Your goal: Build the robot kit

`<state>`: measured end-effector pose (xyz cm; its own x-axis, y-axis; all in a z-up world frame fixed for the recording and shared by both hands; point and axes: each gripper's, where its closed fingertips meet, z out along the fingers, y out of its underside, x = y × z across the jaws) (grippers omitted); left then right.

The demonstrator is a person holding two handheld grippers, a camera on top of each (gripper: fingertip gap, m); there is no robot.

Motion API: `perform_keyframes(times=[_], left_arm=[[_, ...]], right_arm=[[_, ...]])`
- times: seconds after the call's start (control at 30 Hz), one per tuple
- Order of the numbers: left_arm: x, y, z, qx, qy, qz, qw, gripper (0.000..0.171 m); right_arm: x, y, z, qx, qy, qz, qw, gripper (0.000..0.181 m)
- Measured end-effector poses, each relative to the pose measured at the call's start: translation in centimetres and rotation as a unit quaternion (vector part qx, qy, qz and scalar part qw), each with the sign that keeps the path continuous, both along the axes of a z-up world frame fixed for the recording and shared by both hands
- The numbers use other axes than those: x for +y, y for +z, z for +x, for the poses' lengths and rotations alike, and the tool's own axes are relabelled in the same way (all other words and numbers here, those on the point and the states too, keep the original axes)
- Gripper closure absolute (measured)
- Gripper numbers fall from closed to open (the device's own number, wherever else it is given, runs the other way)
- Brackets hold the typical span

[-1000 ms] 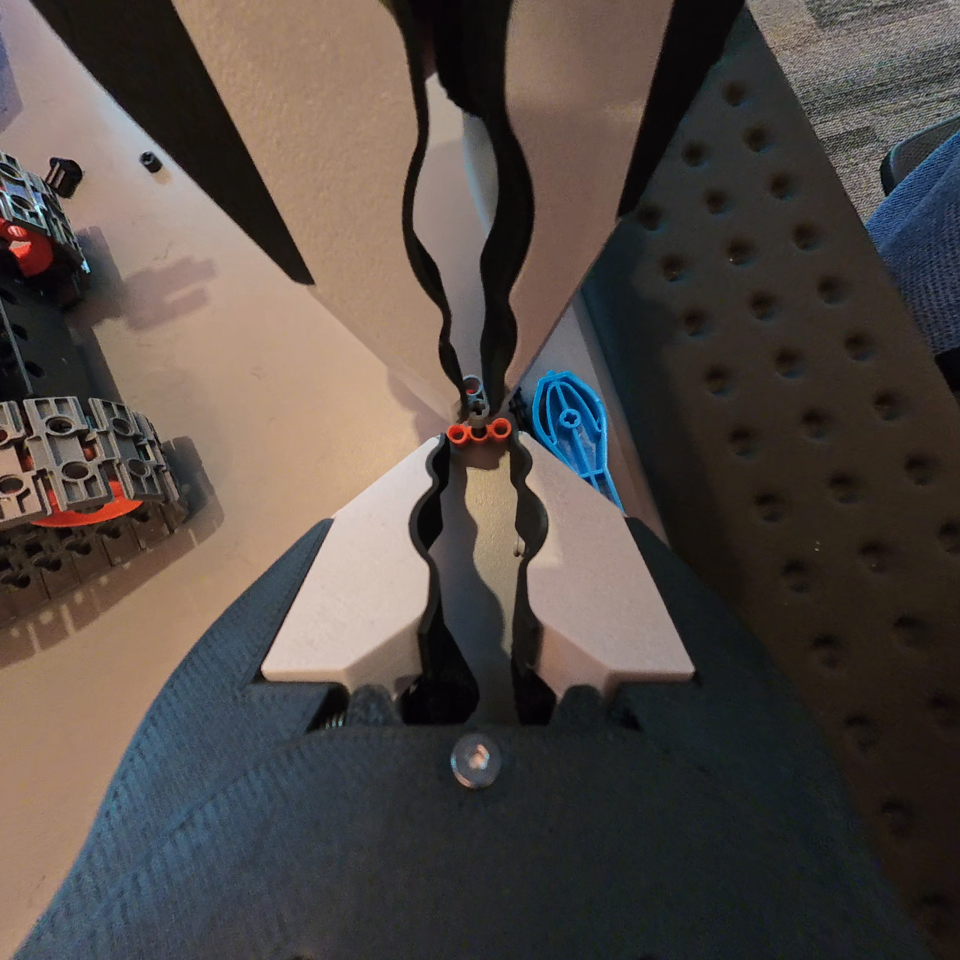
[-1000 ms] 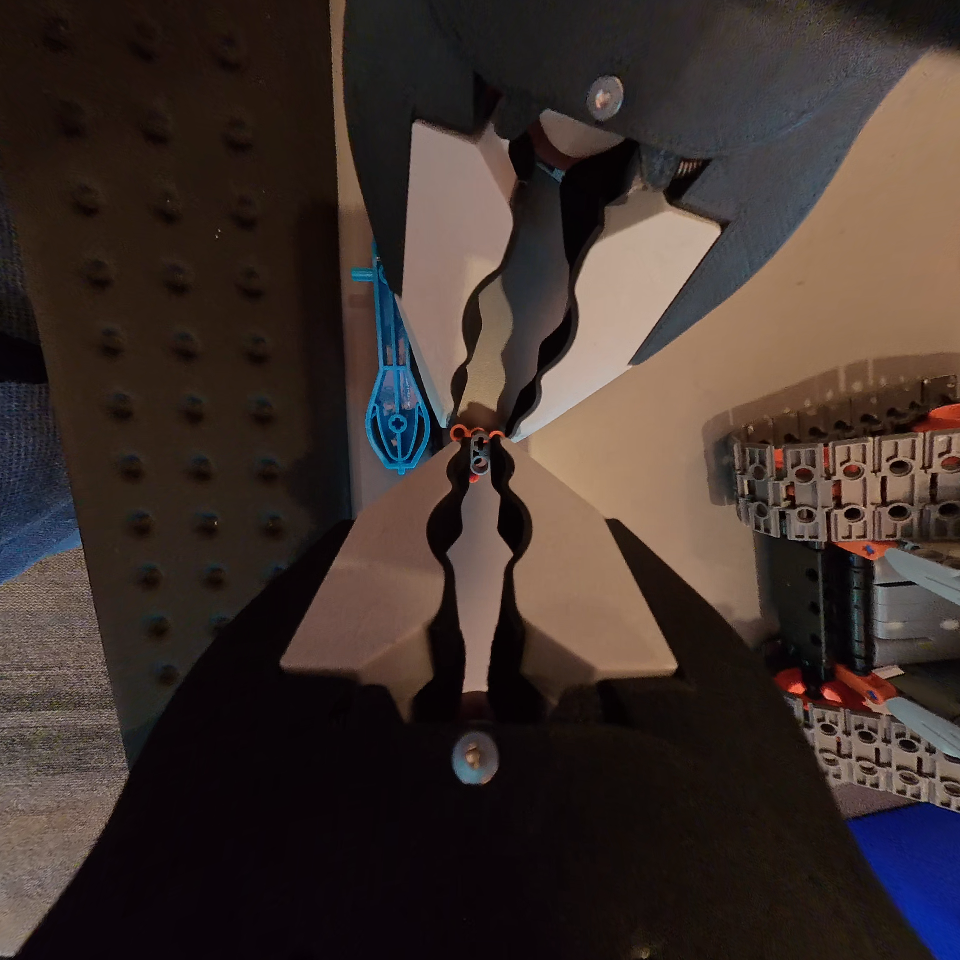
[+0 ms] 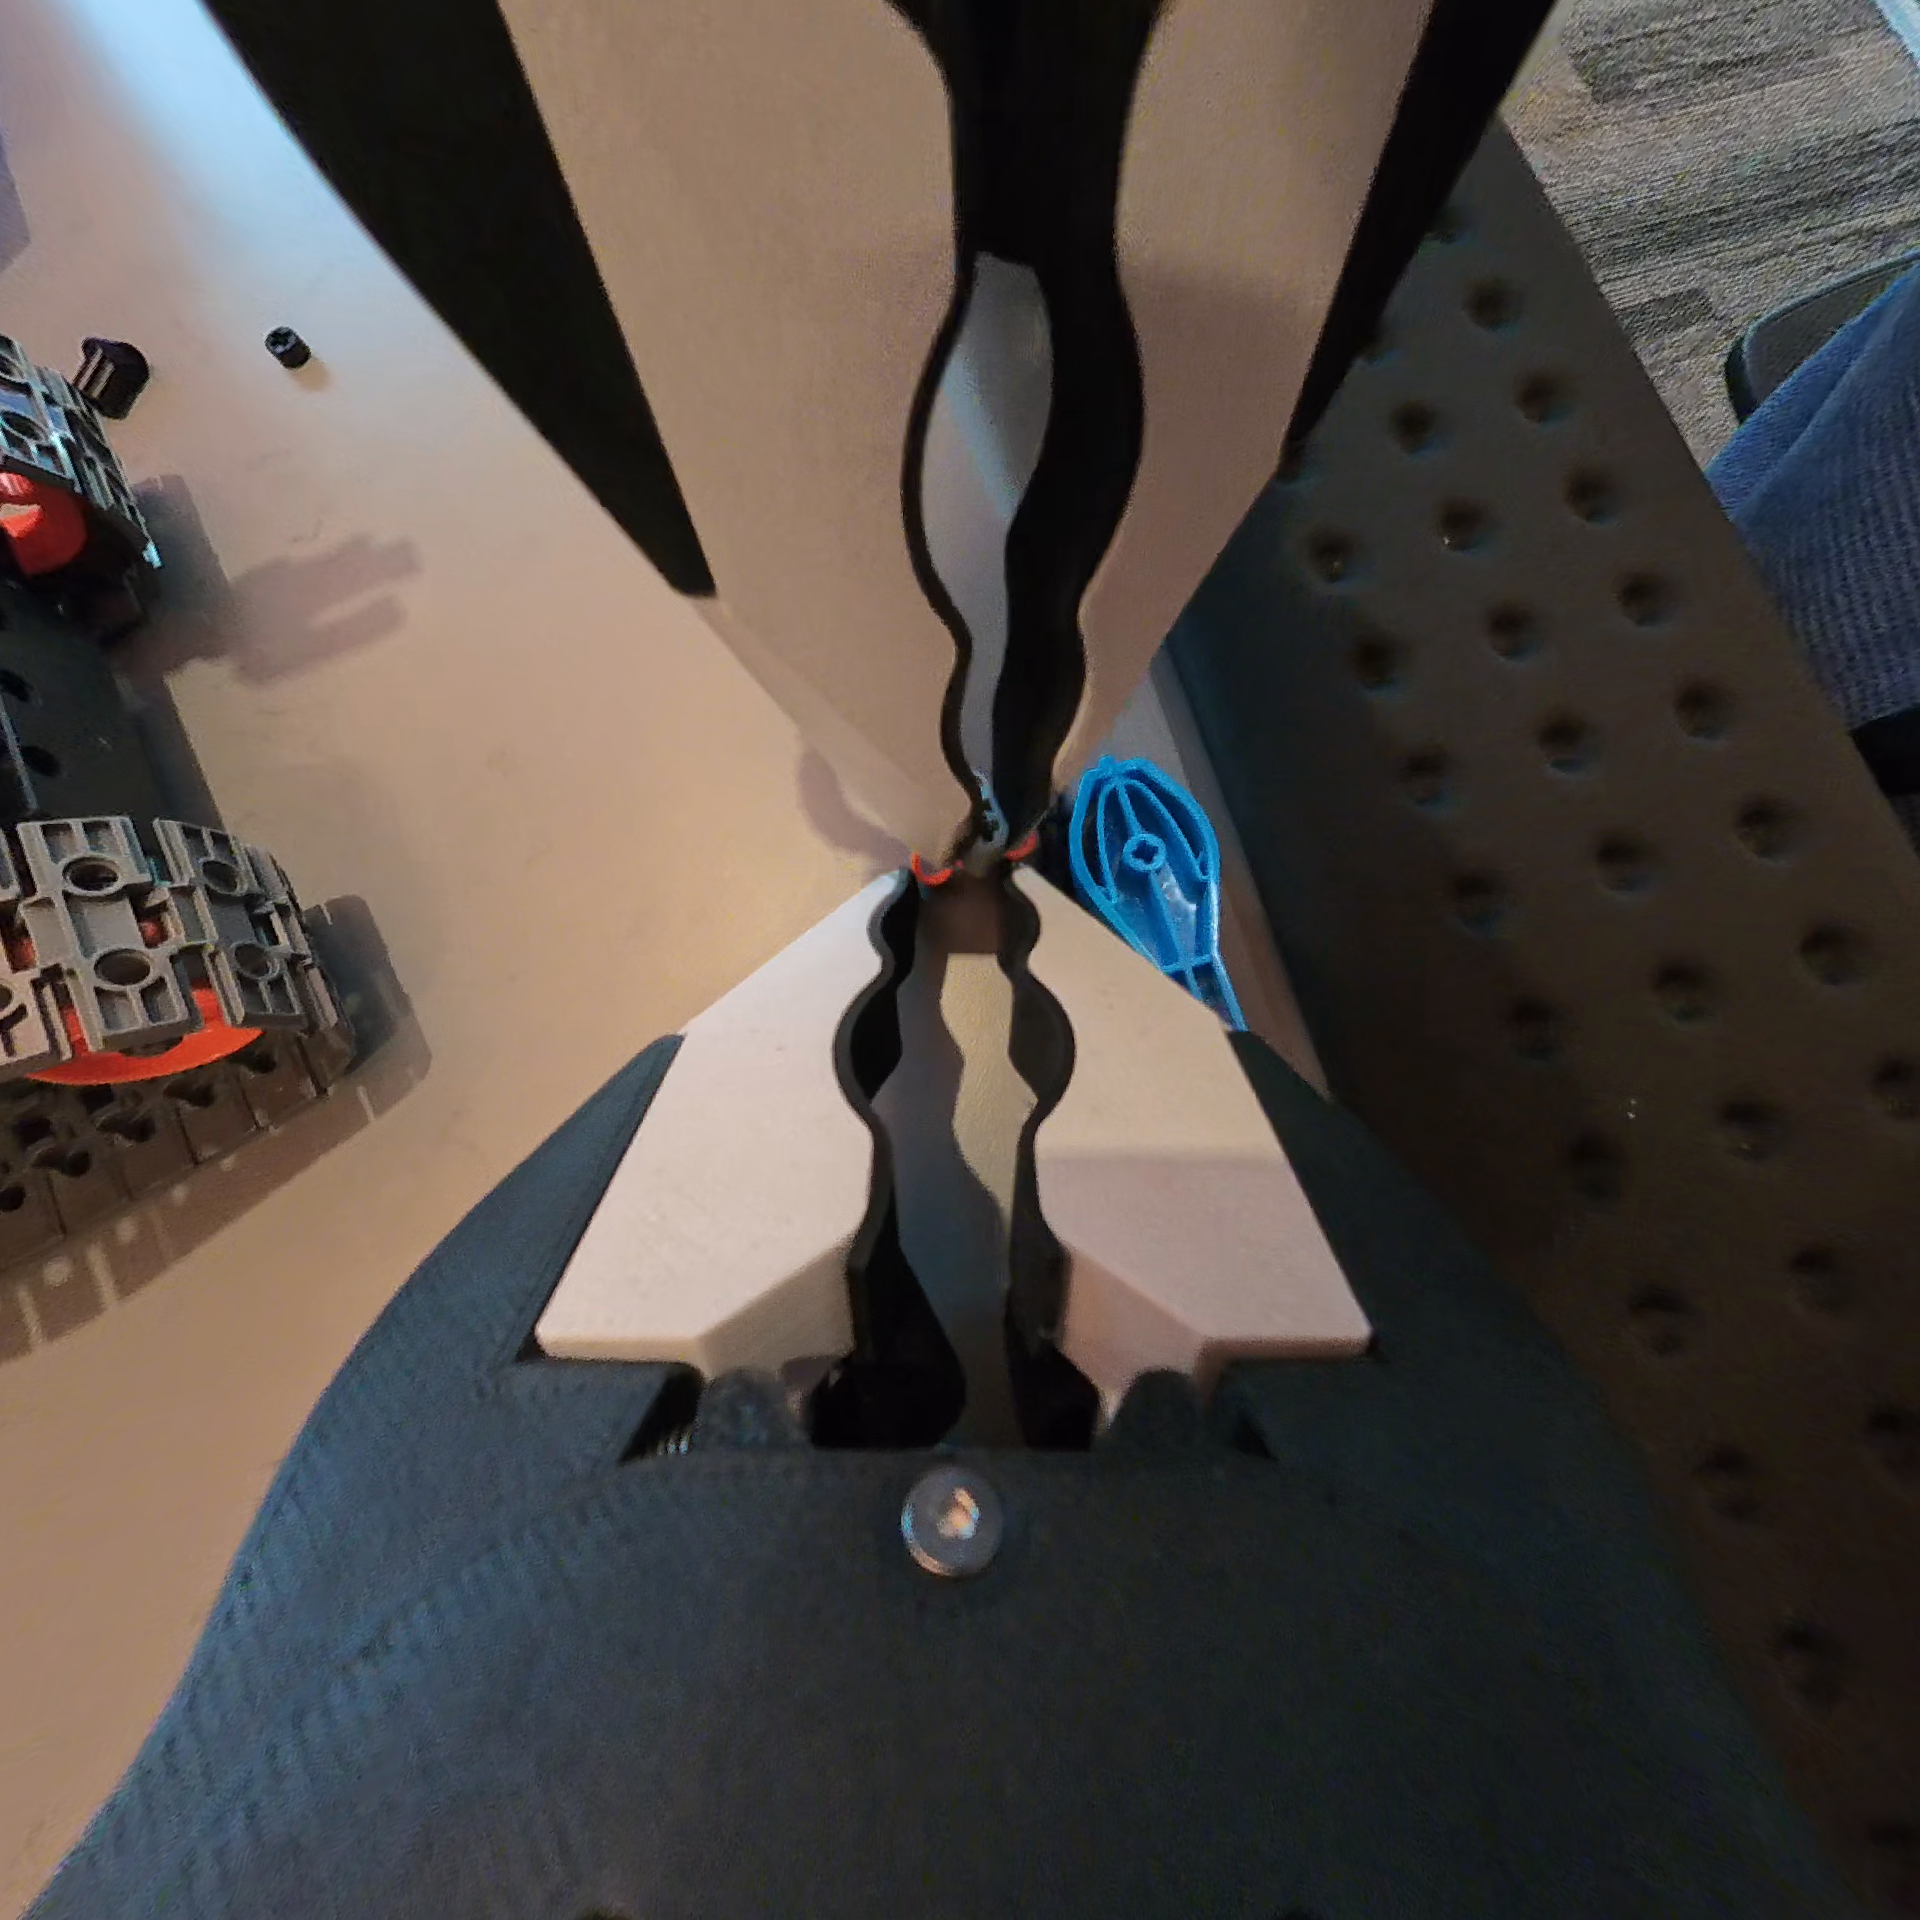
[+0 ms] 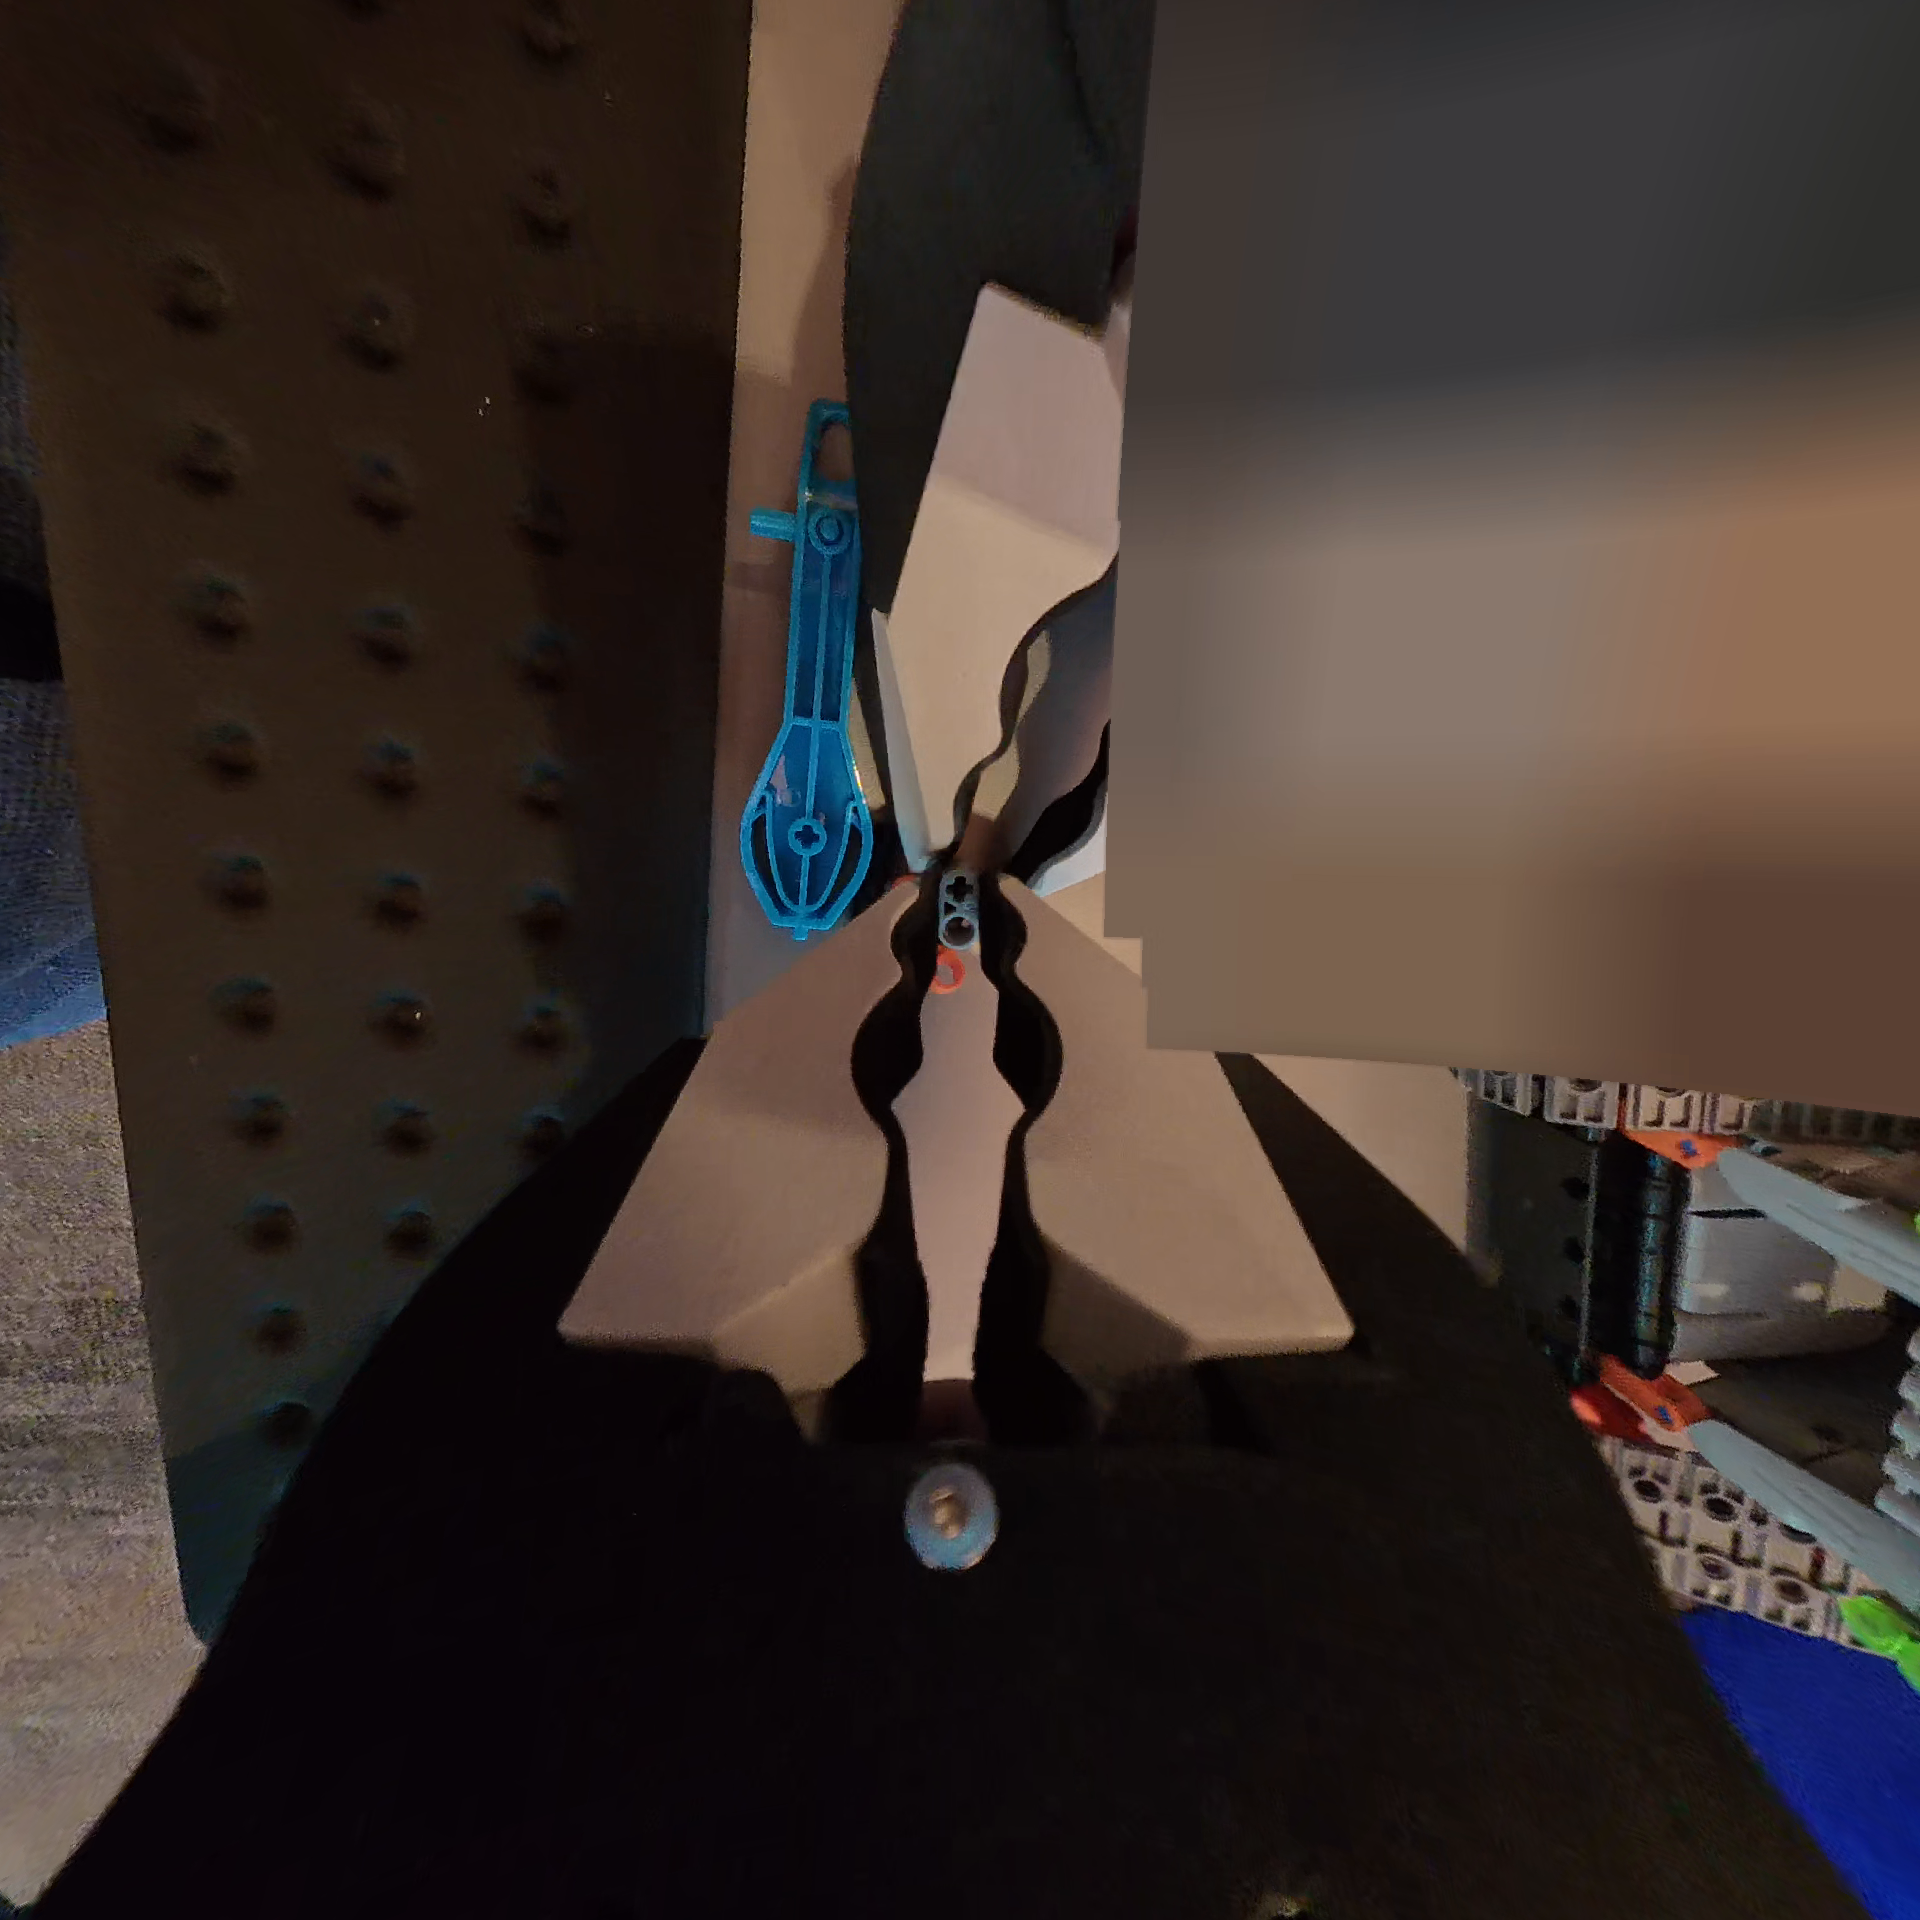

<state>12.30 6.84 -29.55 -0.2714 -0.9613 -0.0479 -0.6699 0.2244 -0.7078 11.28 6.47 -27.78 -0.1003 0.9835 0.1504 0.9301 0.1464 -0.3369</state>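
Observation:
My left gripper [image 3: 961,883] is shut on a small orange beam with round holes [image 3: 928,868], held above the beige table [image 3: 520,727]. My right gripper [image 3: 987,795] meets it tip to tip from above. The right gripper [image 4: 961,920] is shut on a small grey connector [image 4: 958,907]. The grey connector [image 3: 982,821] touches the middle of the orange beam. In the right wrist view only a bit of the orange beam [image 4: 951,975] shows below the connector. The left gripper's fingers [image 4: 997,499] come in from above, partly under a blurred patch.
A blue plastic tool [image 3: 1143,873] lies on the table just beside the fingertips, also in the right wrist view [image 4: 805,790]. A dark perforated panel [image 3: 1558,831] stands along the table edge. A tracked model with grey links and orange wheels [image 3: 135,956] sits nearby. Two small black pins [image 3: 286,345] lie farther off. Left and right tips are no more than a few centimetres apart.
The two grippers have pressed closer tip to tip. The orange beam is now mostly hidden between the fingertips. In the right wrist view the left gripper has swung more upright.

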Motion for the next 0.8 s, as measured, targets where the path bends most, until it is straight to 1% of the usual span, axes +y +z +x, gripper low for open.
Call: perform_keyframes(times=[0.1, 0.17, 0.3, 0.37, 0.47, 0.57, 0.67, 0.8], left_arm=[[0.0, 0.0, 0.2, 0.002, -0.001, 0.012, 1.000, 0.161], [0.0, 0.0, 0.4, 0.006, -0.005, 0.018, 1.000, 0.171], [0.2, 0.0, 0.8, 0.011, -0.010, 0.031, 0.999, 0.171], [0.5, 0.4, 0.8, 0.006, -0.009, 0.035, 0.999, 0.171], [0.6, 1.1, 1.0, -0.010, -0.016, 0.035, 0.999, 0.162], [0.1, 0.9, 1.5, -0.008, -0.038, 0.043, 0.998, 0.155], [-0.3, 0.5, 2.2, 0.001, -0.059, 0.045, 0.997, 0.156], [-0.7, 0.6, 2.9, 0.001, -0.075, 0.033, 0.997, 0.156]], right_arm=[[0.0, 0.0, 0.4, 0.003, -0.004, -0.002, 1.000, 0.177], [0.1, 0.0, 0.7, 0.000, -0.005, 0.002, 1.000, 0.177], [-0.2, 0.0, 1.1, 0.012, -0.004, -0.003, 1.000, 0.177], [-0.2, 0.1, 1.3, 0.023, -0.004, -0.002, 1.000, 0.176], [-0.3, 0.1, 1.6, 0.043, -0.005, -0.004, 0.999, 0.177], [-0.4, 0.1, 2.0, 0.060, -0.007, -0.013, 0.998, 0.176], [-0.4, 0.1, 2.5, 0.071, -0.012, -0.014, 0.997, 0.176], [-0.6, 0.2, 3.0, 0.097, -0.013, -0.019, 0.995, 0.176]])
